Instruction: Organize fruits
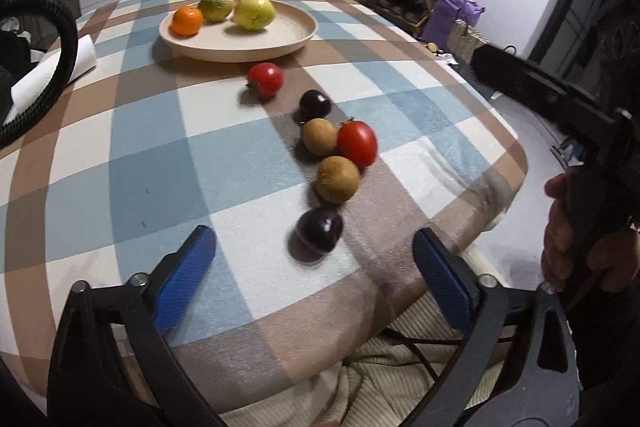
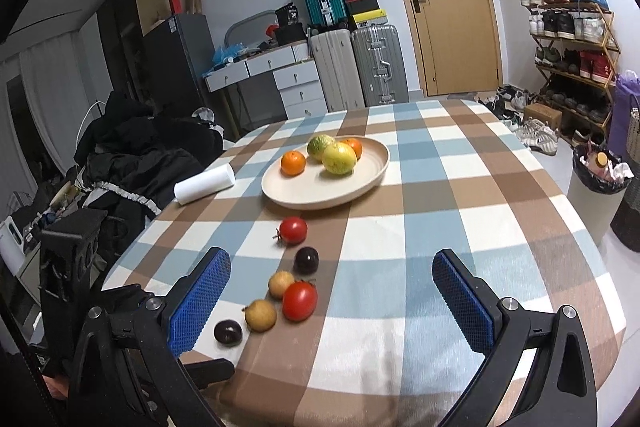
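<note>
Both grippers empty, fingers spread wide. My left gripper (image 1: 314, 273) hovers low over the near table edge, lined up with the nearest dark plum (image 1: 319, 230); I judge that fruit is next, since it lies closest and between the blue pads. My right gripper (image 2: 332, 301) hangs higher and further back, looking down the table.

Fruits: the beige plate (image 2: 304, 197) near the table's middle already holds oranges (image 2: 293, 163), a green fruit (image 2: 319, 145) and a yellow one (image 2: 339, 157), grouped at its far side, leaving bare plate nearer me. Six loose fruits trail from the plate toward me on the checked cloth (image 2: 460, 227): a tomato (image 2: 293, 229) just short of the rim, a second plum (image 2: 306, 260), a tan fruit (image 2: 281, 283) touching a bigger tomato (image 2: 300, 300), another tan fruit (image 2: 261, 315), then the near plum.

Surroundings: a white roll (image 2: 205, 183) lies left of the plate, clear of the path. Obstacle risk, my judgement: round fruits packed close, so a pad may nudge a neighbour rolling.
</note>
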Available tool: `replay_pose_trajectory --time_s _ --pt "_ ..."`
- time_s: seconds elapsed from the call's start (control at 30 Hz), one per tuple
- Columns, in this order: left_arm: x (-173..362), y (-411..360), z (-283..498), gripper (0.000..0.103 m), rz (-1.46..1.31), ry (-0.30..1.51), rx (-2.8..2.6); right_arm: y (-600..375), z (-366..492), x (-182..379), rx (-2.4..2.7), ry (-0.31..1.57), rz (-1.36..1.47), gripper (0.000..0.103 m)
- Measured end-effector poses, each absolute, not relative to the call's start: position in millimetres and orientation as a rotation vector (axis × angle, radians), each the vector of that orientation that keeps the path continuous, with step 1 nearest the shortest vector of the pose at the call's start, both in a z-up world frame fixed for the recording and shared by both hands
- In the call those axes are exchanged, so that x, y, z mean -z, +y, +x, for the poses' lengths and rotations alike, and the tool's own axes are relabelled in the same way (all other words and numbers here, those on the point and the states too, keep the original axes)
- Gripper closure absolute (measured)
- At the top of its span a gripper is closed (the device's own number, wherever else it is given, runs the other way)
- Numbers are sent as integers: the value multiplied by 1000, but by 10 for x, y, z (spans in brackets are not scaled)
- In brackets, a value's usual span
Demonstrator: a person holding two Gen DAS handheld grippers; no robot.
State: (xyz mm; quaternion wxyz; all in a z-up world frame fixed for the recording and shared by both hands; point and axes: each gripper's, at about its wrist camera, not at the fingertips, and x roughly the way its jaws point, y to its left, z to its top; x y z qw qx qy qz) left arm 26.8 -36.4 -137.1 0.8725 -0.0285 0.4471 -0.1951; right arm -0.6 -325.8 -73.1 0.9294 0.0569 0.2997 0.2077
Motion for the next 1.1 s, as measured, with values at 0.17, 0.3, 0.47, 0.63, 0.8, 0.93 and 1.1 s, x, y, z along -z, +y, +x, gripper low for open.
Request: replay_pose_trajectory --time_s 0.17,0.3,0.47,0.63,0.8,0.93,1.1 --pt "1361 -450 246 34 -15 921 429 -3295 -35 789 -418 629 119 0" --pt "1371 -461 238 54 -16 922 443 -3316 -30 826 -416 646 144 0" --pt "1407 -441 251 77 6 925 424 -3290 -34 860 -425 659 143 0" --pt "1410 -369 246 81 -18 912 443 -3277 -33 880 -447 667 159 0" --pt "1384 -384 202 81 -14 891 461 -3244 -27 901 -451 680 149 0" --pt "1351 -293 225 81 -46 878 445 -3204 -12 933 -472 707 147 0" --pt "1225 -64 214 81 -94 825 400 -3152 45 996 -497 747 159 0"
